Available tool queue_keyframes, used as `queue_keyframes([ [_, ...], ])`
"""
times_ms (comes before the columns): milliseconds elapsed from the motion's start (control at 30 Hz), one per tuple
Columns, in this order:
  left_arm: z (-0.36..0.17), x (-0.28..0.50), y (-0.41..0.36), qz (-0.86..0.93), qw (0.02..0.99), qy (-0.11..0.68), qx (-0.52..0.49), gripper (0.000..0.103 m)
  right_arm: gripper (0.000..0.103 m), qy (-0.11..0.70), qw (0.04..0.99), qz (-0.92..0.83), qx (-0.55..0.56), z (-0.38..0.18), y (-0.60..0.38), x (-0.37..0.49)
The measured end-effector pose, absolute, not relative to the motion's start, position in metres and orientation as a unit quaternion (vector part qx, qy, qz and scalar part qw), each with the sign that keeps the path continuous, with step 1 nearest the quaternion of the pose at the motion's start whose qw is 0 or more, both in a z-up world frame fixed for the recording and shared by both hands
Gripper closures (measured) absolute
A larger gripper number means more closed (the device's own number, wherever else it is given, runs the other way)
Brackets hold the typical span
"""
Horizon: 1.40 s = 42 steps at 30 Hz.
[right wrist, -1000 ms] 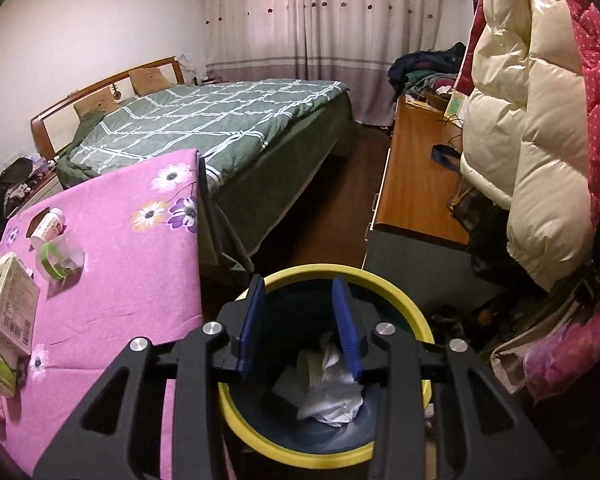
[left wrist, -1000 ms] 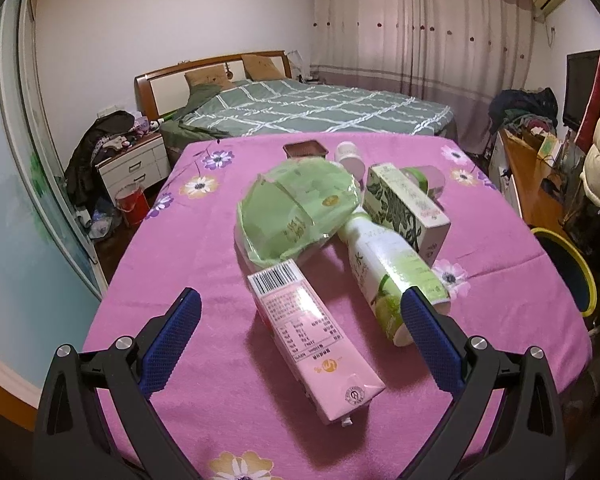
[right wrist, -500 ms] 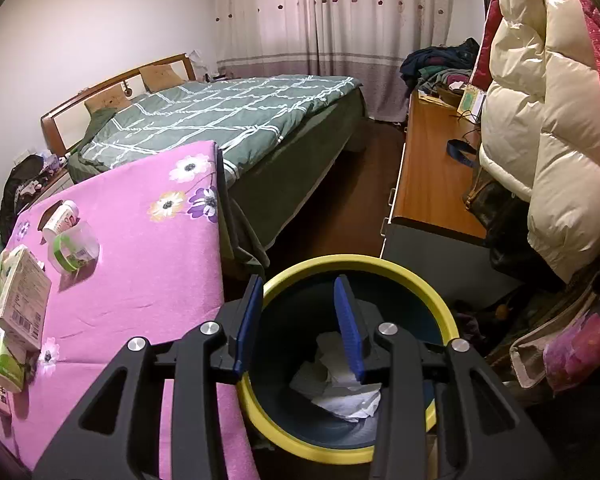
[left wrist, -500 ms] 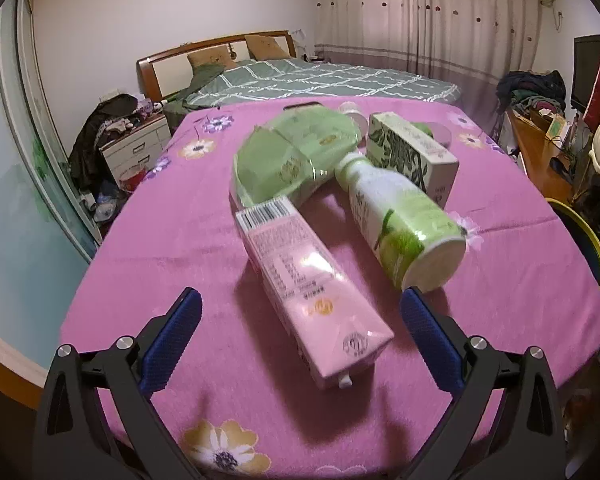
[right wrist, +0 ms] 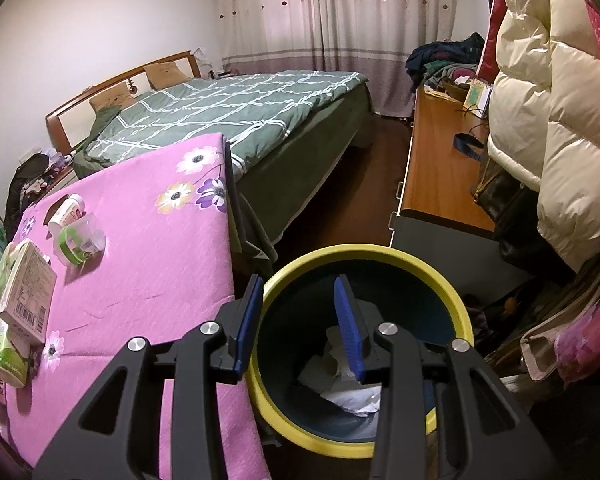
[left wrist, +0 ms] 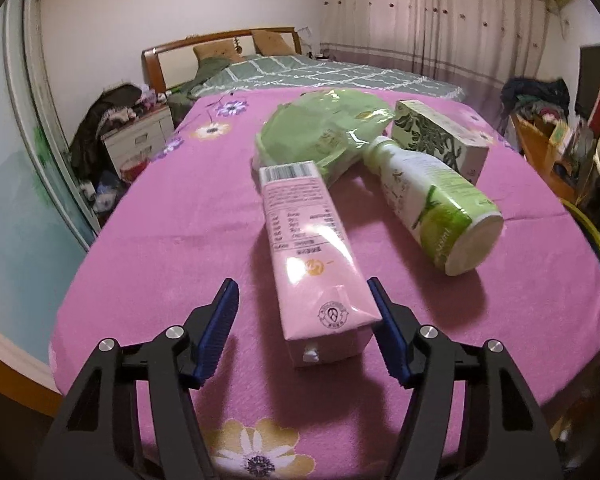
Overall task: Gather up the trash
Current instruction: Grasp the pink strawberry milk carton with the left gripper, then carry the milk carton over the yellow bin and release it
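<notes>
A pink drink carton (left wrist: 308, 240) lies on the pink flowered tablecloth (left wrist: 180, 220). Its near end sits between the fingers of my left gripper (left wrist: 302, 284), whose jaws are closing. The right pad (left wrist: 384, 320) is at the carton's edge and the left pad (left wrist: 220, 320) stands apart from it. Behind the carton lie a green-and-white bottle (left wrist: 432, 200), a green plastic bag (left wrist: 320, 128) and a leaf-patterned box (left wrist: 440, 136). My right gripper (right wrist: 298, 280) hangs partly open and empty over a yellow-rimmed bin (right wrist: 380, 252) holding crumpled paper (right wrist: 352, 392).
In the right wrist view, a clear plastic cup (right wrist: 80, 240), a small tub (right wrist: 66, 210) and the box (right wrist: 26, 284) lie on the table (right wrist: 140, 272). A bed (right wrist: 228, 112) stands behind, a wooden desk (right wrist: 440, 168) and a padded coat (right wrist: 552, 100) to the right.
My left gripper has sunk toward the table and come up to the pink carton, and its jaws have narrowed around the carton's near end. The right gripper has stayed over the bin.
</notes>
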<state>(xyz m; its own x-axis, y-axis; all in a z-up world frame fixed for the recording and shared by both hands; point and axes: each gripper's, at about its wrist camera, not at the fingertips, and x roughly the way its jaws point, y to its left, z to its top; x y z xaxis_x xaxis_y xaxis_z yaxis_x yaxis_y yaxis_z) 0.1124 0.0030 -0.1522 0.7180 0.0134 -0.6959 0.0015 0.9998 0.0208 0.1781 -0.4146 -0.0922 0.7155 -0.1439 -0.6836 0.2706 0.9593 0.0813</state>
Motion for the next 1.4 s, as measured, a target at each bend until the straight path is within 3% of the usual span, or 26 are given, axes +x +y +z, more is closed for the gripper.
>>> queue_keyframes([
  [100, -0.155, 0.113, 0.006, 0.004, 0.929, 0.369, 0.006, 0.039, 0.067, 0.362, 0.922, -0.108, 0.086, -0.093, -0.412, 0.179],
  [167, -0.154, 0.111, 0.006, 0.002, 0.933, 0.359, 0.014, 0.056, 0.067, 0.364, 0.922, -0.106, 0.083, -0.094, -0.409, 0.178],
  [233, -0.151, 0.110, 0.007, 0.002, 0.937, 0.349, 0.021, 0.064, 0.067, 0.364, 0.922, -0.105, 0.082, -0.095, -0.408, 0.178],
  [833, -0.074, 0.078, -0.018, -0.071, 0.958, 0.276, 0.035, 0.065, 0.067, 0.357, 0.923, -0.108, 0.096, -0.097, -0.417, 0.169],
  [1400, -0.049, 0.137, -0.206, -0.264, 0.920, 0.282, 0.069, 0.065, 0.067, 0.336, 0.918, -0.170, 0.120, -0.097, -0.478, 0.110],
])
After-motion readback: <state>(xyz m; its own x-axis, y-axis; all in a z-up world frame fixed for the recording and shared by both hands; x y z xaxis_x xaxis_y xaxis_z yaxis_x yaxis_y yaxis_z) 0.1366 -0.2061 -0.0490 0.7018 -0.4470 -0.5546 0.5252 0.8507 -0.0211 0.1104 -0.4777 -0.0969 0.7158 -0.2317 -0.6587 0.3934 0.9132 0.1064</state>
